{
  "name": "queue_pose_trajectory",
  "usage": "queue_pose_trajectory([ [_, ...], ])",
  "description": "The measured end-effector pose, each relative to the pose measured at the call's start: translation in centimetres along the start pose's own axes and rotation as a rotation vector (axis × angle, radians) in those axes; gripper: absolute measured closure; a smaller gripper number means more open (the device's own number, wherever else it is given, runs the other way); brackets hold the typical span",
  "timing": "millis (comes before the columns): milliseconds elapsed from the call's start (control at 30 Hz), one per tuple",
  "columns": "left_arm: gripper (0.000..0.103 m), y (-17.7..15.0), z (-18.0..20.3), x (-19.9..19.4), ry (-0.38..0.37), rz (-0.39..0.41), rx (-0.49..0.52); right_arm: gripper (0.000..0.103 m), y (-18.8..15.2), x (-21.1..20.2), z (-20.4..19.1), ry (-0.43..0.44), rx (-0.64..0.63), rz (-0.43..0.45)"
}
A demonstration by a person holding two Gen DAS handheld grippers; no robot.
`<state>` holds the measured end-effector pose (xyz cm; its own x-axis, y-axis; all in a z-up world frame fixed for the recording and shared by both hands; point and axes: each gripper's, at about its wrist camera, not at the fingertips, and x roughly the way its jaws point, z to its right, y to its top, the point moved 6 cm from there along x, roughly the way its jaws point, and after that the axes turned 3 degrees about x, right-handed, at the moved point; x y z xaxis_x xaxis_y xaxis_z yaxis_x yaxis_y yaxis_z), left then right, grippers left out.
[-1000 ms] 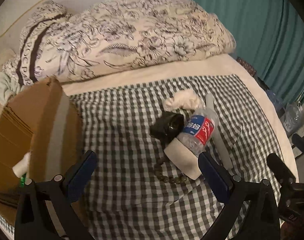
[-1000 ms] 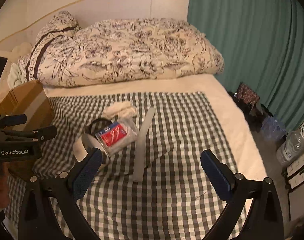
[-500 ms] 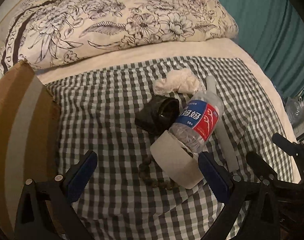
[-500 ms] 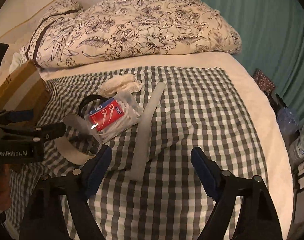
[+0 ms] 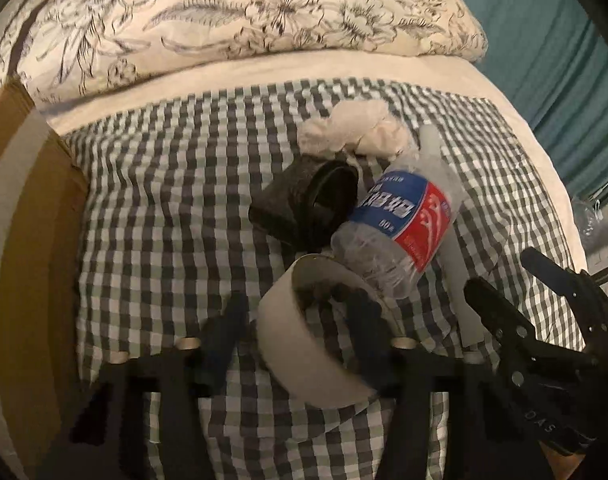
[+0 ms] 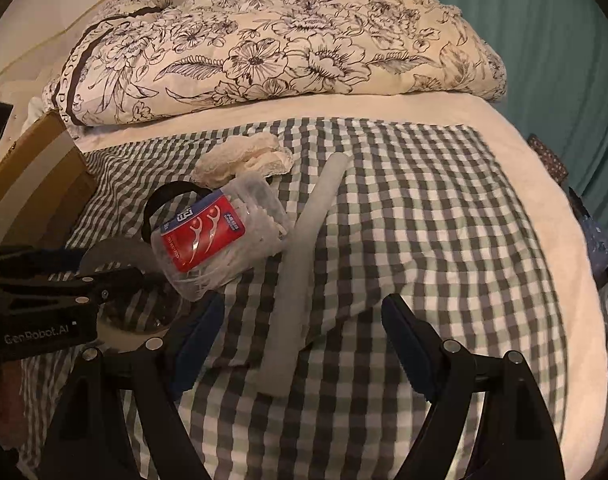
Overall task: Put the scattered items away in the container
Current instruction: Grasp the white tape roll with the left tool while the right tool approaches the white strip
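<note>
A white tape roll (image 5: 304, 344) lies on the checked cloth, and my left gripper (image 5: 299, 328) has its fingers on either side of it, one inside the ring; the picture is blurred, so the grip is unclear. A clear floss-pick tub with a red and blue label (image 5: 400, 228) leans on the roll. A black strap (image 5: 304, 208) and a white crumpled cloth (image 5: 356, 132) lie behind. My right gripper (image 6: 304, 336) is open over a long white foam stick (image 6: 299, 264). The cardboard box (image 5: 27, 264) stands at the left.
A flowered duvet (image 6: 271, 44) is heaped at the head of the bed. A teal curtain (image 6: 544, 32) hangs on the right. The bed edge (image 6: 564, 248) drops off at the right, with bottles and bags on the floor beyond.
My left gripper has moved forward and down onto the tape roll and its fingers have closed in. My right gripper has moved forward and lower over the foam stick.
</note>
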<state>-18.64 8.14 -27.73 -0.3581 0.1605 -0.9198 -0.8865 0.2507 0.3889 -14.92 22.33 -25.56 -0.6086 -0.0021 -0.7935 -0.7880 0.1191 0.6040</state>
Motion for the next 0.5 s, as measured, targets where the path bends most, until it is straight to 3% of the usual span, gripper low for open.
queue_pose_trajectory([
  [167,0.091,-0.3,-1.4,0.7,0.017,-0.029,-0.022,0.022,0.3,1.7,-0.7,0.016,-0.014,-0.019],
  [333,0.097,-0.4,-2.0,0.4,0.025,-0.023,-0.017,0.022,0.9,2.7,-1.0,0.017,-0.01,-0.018],
  [500,0.097,-0.2,-2.0,-0.1,0.039,-0.01,0.001,0.022,1.3,3.5,-0.1,-0.01,0.009,-0.032],
])
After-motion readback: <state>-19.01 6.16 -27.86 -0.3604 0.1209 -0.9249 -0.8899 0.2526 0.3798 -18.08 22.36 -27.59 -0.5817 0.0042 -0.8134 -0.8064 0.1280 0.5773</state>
